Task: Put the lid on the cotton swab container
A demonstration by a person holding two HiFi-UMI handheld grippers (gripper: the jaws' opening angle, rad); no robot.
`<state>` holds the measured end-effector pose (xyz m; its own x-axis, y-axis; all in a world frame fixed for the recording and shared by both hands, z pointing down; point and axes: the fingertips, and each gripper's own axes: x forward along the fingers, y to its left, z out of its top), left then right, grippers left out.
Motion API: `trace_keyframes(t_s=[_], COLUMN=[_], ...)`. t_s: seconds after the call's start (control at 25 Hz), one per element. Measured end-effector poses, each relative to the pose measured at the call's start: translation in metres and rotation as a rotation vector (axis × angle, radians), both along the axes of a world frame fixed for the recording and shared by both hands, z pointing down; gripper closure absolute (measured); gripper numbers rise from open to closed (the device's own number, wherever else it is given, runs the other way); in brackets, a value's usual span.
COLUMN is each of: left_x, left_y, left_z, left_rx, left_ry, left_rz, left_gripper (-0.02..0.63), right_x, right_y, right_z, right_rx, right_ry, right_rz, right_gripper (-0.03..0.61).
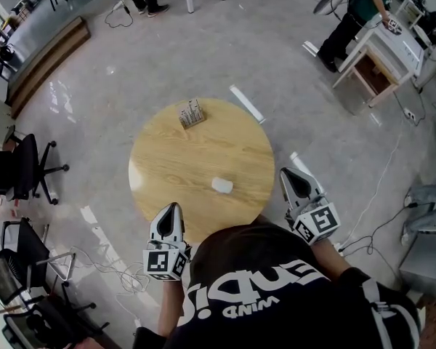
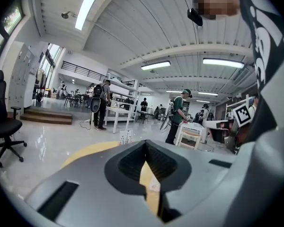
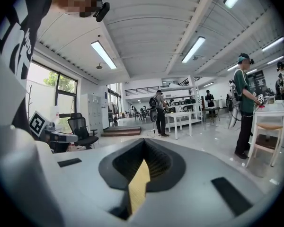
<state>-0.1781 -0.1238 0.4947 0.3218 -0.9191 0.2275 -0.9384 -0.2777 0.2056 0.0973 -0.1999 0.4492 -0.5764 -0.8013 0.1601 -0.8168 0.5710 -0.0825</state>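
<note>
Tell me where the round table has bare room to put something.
The left half of the table is bare, and so is the middle between the swab container at the far edge and the white lid. The right side is free too. Nowhere is crowded.

surface (image 1: 167, 158): one
cotton swab container (image 1: 192, 113): one, toward twelve o'clock
lid (image 1: 221, 185): one, toward five o'clock
claws: two, left claw (image 1: 174, 208) and right claw (image 1: 288, 173)

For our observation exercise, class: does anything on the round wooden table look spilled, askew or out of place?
Nothing looks spilled or damaged. The only oddity: the small white lid lies alone on the round wooden table, well apart from the clear cotton swab container near the far edge.
</note>
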Motion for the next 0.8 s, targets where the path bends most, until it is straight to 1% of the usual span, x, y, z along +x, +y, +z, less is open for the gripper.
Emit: trace_keyframes(t_s=[0.16,0.32,0.44,0.8], left_x=[0.005,0.003,0.003,-0.004], left_y=[-0.002,-0.007,-0.012,-0.013], left_z=[-0.001,-0.002,-0.008,-0.011], left_rx=[0.01,0.013,0.019,0.028], left_ry=[0.0,0.032,0.038,0.014], left_rz=[-0.002,-0.015,-0.016,-0.035], left_gripper=[0.603,0.603,0.603,0.603], right_x=[-0.001,-0.01,-0.014,-0.014], right_y=[-0.001,0.001,0.0,0.001], right_z=[0.003,0.009,0.008,0.011], right_rx=[-0.002,-0.011,-0.018,-0.016], right_ry=[0.004,0.019,0.033,0.034], right_rz=[-0.002,-0.026,-0.039,-0.031], right_gripper=[0.575,0.577,0.577,0.575])
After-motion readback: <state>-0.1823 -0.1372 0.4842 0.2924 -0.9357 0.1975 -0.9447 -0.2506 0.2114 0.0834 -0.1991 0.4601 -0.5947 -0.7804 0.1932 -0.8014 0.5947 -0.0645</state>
